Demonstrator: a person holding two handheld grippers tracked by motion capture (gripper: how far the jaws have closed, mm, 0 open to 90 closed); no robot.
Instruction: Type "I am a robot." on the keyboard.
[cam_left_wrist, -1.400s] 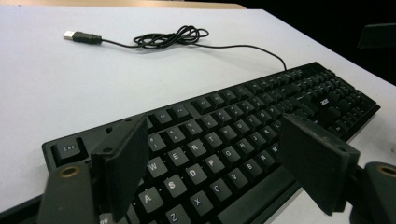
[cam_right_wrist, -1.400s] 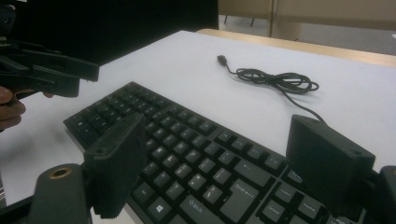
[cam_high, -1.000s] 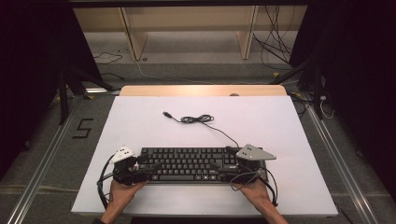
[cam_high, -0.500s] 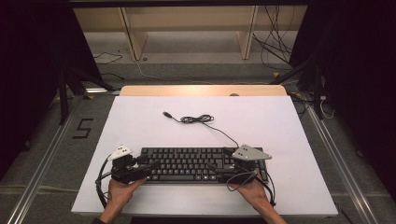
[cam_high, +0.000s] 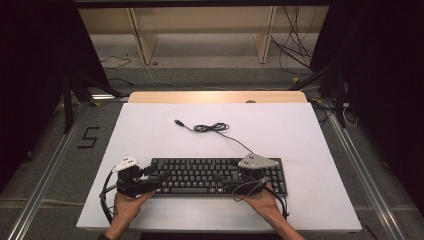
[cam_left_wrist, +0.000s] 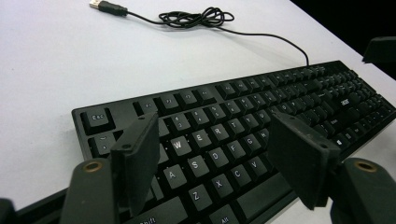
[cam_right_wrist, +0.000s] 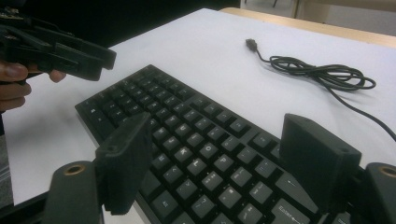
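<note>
While both hand-held grippers (cam_high: 156, 178) (cam_high: 227, 184) gape empty above it, flat black keyboard (cam_high: 200, 175), cord (cam_high: 212, 128) coiled.

The keyboard (cam_left_wrist: 224, 140) bears white legends on its black keys. In the left gripper view the letters W, E, R, S, D, A, Z, X, C, V and G can be read, with "Esc" on the corner key, part of "Shift" at the bottom edge and "Alt" beside it. A small brand mark near the far keys is too small to read. On the floor (cam_high: 60, 150) left of the table, a dark "5" (cam_high: 89, 137) is marked.
</note>
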